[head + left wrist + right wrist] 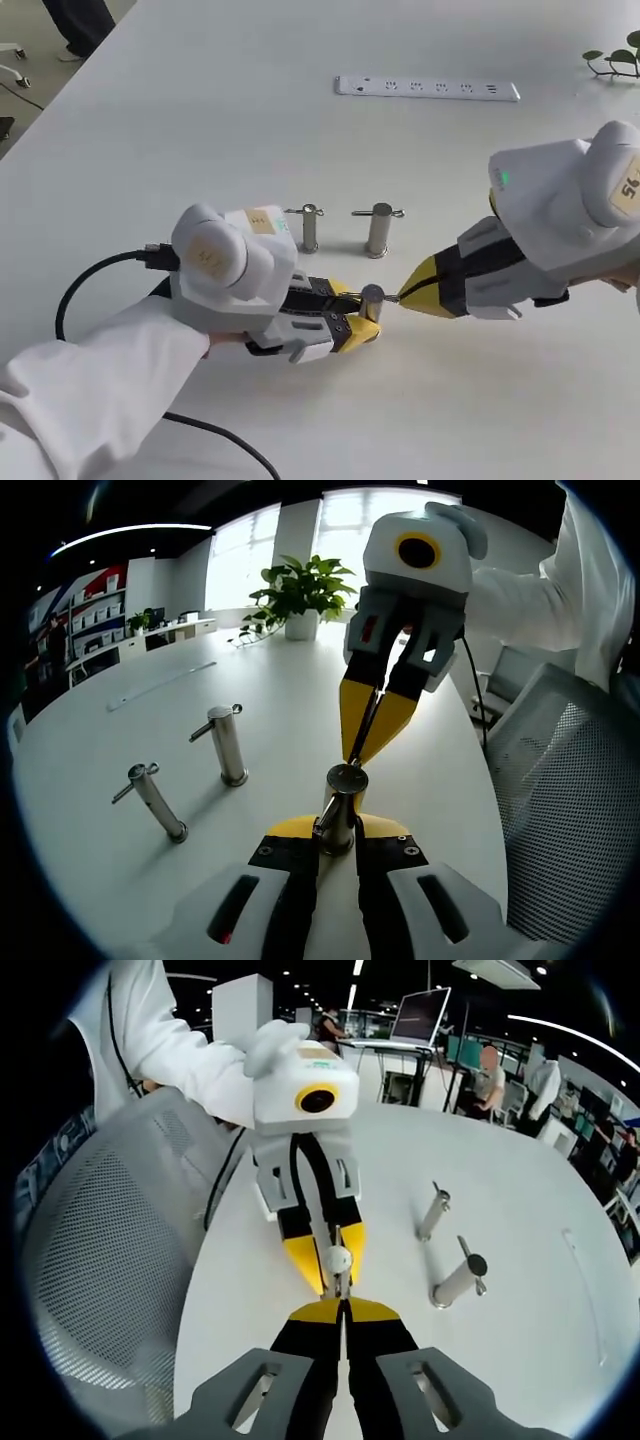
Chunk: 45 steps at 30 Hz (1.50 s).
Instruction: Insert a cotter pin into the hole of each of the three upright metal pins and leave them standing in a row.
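done: two cottered pins [378,230] stand beyond left tool [360,315] | now: left tool clamps third pin [371,296], right tool [405,293] pinches cotter pin [337,1282] at its head | left: this insertion

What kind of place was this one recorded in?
Probably an open-plan office or lab. The work is on a large white table carrying a white power strip, a grey mesh office chair stands beside it, and a potted green plant sits on it.

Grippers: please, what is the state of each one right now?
Left gripper: shut on the pin.
Right gripper: shut on the cotter pin, at the pin's top.
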Available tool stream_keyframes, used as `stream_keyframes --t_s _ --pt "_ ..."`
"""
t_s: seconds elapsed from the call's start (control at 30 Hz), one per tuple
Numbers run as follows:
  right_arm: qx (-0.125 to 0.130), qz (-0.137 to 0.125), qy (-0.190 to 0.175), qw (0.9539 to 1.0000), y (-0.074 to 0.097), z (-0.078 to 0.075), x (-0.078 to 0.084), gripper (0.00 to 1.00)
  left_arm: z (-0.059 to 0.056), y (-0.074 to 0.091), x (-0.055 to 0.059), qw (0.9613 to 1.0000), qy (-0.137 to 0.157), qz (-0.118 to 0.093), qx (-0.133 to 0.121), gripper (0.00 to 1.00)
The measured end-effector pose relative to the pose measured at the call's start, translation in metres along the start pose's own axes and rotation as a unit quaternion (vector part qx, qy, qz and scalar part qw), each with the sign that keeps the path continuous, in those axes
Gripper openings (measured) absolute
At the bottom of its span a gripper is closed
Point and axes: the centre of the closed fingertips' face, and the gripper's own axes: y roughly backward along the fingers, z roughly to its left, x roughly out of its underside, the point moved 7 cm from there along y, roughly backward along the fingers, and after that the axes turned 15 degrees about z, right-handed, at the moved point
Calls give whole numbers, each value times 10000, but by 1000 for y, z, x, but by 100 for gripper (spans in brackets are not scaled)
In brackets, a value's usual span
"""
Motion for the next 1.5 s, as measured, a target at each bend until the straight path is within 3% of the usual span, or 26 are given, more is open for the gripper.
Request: stream_keyframes --t_s 0.4,0.6,0.77,0.83,1.1,1.2,1.23,1.37,1.5 --pt "-22 -8 -26 10000 -3 3 -1 0 0 1 0 10000 -43 25 -11 12" --pt "32 -38 -111 9999 -2 4 0 1 0 7 -2 9997 123 -177 123 15" --pt "21 -148 -196 9997 -2 6 -3 6 -3 13 0 9993 183 -265 171 41" --pt "21 -203 -241 9995 -2 7 -5 10 -5 15 1 9990 221 -308 224 46" --pt "39 -347 -333 9988 -11 8 -7 23 -15 25 13 9984 290 -194 455 77" --pt "28 -399 -412 9984 -14 10 -7 27 -18 27 20 9985 292 -82 446 97" --pt "18 -421 -438 9982 -15 10 -8 28 -20 29 23 9982 306 -7 516 99" --pt "10 -489 -529 9974 -18 10 -10 28 -26 34 28 9972 386 -26 646 100" --pt "3 -526 -568 9970 -22 8 -11 28 -28 38 31 9971 437 -23 621 100"
